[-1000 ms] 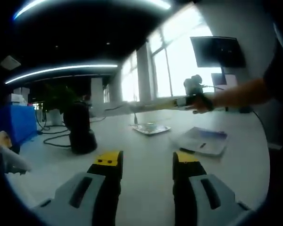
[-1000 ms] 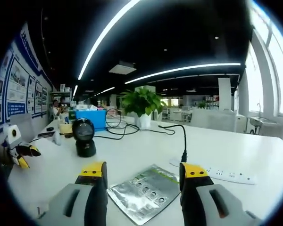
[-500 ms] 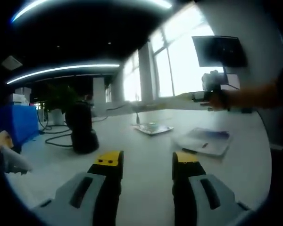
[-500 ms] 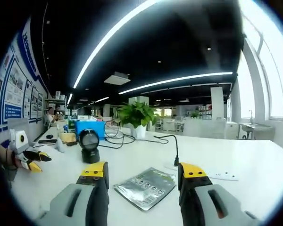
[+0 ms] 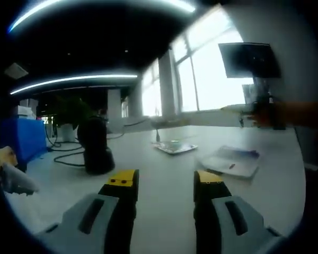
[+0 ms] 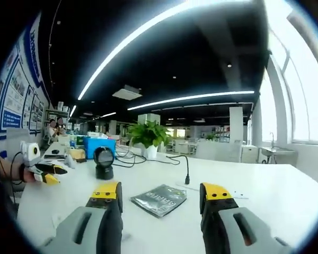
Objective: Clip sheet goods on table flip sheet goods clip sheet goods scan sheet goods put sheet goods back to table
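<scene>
Left tool [image 5: 161,182]: jaws apart, empty | right tool [image 6: 161,193]: jaws apart, empty | foil sheet [image 6: 159,199]: flat on table [image 6: 275,196], near scanner [image 6: 103,164]

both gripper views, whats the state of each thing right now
left gripper: open, empty, above the table
right gripper: open, empty, jaws apart over the table
silver sheet pack: lying flat on the white table, not clipped
black scanner: standing upright on the table
black cable: loose on the table
potted plant: upright at the far side
paper sheets: lying flat on the table
</scene>
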The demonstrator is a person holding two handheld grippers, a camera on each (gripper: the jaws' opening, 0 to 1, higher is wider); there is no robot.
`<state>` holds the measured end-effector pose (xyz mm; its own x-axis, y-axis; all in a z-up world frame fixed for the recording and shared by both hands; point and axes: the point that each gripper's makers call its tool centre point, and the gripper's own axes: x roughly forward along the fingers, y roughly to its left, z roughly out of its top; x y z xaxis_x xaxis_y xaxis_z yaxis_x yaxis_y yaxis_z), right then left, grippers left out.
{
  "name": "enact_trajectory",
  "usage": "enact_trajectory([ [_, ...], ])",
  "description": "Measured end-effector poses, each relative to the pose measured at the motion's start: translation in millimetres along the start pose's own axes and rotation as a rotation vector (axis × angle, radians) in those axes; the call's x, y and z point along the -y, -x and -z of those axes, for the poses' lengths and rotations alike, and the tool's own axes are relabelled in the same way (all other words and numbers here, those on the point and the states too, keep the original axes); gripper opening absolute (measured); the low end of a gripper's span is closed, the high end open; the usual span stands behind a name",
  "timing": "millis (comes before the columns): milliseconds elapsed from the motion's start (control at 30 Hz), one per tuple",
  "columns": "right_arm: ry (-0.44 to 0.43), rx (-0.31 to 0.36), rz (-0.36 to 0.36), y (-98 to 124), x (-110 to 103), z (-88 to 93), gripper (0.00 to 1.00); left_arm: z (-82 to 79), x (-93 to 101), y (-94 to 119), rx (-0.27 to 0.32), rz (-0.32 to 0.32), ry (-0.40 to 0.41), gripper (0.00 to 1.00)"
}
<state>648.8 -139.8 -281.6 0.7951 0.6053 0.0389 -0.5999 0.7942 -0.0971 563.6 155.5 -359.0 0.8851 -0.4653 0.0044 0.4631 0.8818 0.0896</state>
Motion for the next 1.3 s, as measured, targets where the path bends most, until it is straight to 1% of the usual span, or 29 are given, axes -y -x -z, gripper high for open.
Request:
enact_trajectory([
  [100,-0.014,0.021,0.008,16,-5,-7.2,0.54,-0.1,1.6,0,0.0,0.003,-0.006,0.34],
  [233,-0.024,0.033,0.025,30,-6,-8.1,0.53,-0.4,1.1,0,0.0,0.0,-0.002,0.34],
  [333,-0.05,0.042,0.044,41,-1,-4.8,0.53,-0.4,0.8,1,0.001,0.0,0.004,0.34],
  [433,-0.049,0.04,0.061,51,3,-1.4,0.53,-0.9,1.2,1,0.003,0.003,0.006,0.34],
  [633,-0.072,0.059,0.104,71,17,-0.1,0.52,-2.5,-0.3,2,0.012,-0.002,0.019,0.34],
  [700,-0.08,0.062,0.117,79,20,4.8,0.52,-2.6,-0.6,2,0.013,-0.003,0.022,0.34],
  [833,-0.053,0.057,0.155,92,27,14.2,0.52,-3.6,-0.2,3,0.017,-0.003,0.021,0.34],
  [867,-0.049,0.065,0.167,97,29,15.5,0.52,-3.8,-0.4,3,0.019,-0.004,0.022,0.34],
  [900,-0.053,0.089,0.185,101,31,14.9,0.52,-4.1,-0.7,3,0.021,-0.004,0.024,0.34],
  [933,-0.059,0.101,0.188,105,31,16.8,0.52,-4.2,-0.9,3,0.021,-0.005,0.026,0.34],
  [1067,-0.064,0.123,0.224,119,37,30.4,0.52,-4.0,-0.1,3,0.021,0.001,0.026,0.34],
  [1100,-0.077,0.118,0.232,122,37,37.7,0.52,-3.9,0.2,3,0.021,0.002,0.026,0.34],
  [1133,-0.078,0.113,0.231,123,37,39.9,0.53,-3.9,0.3,3,0.021,0.002,0.025,0.34],
  [1167,-0.069,0.09,0.236,124,38,49.1,0.53,-3.9,0.2,3,0.021,0.002,0.026,0.34],
  [1200,-0.061,0.079,0.242,126,39,54.7,0.53,-4.2,-0.1,3,0.023,0.002,0.028,0.34],
  [1233,-0.036,0.044,0.246,127,41,58.9,0.53,-4.8,-0.8,3,0.026,0.0,0.03,0.34],
  [1300,-0.047,0.089,0.249,127,40,48.4,0.54,-5.8,-2.4,4,0.032,-0.006,0.035,0.34],
])
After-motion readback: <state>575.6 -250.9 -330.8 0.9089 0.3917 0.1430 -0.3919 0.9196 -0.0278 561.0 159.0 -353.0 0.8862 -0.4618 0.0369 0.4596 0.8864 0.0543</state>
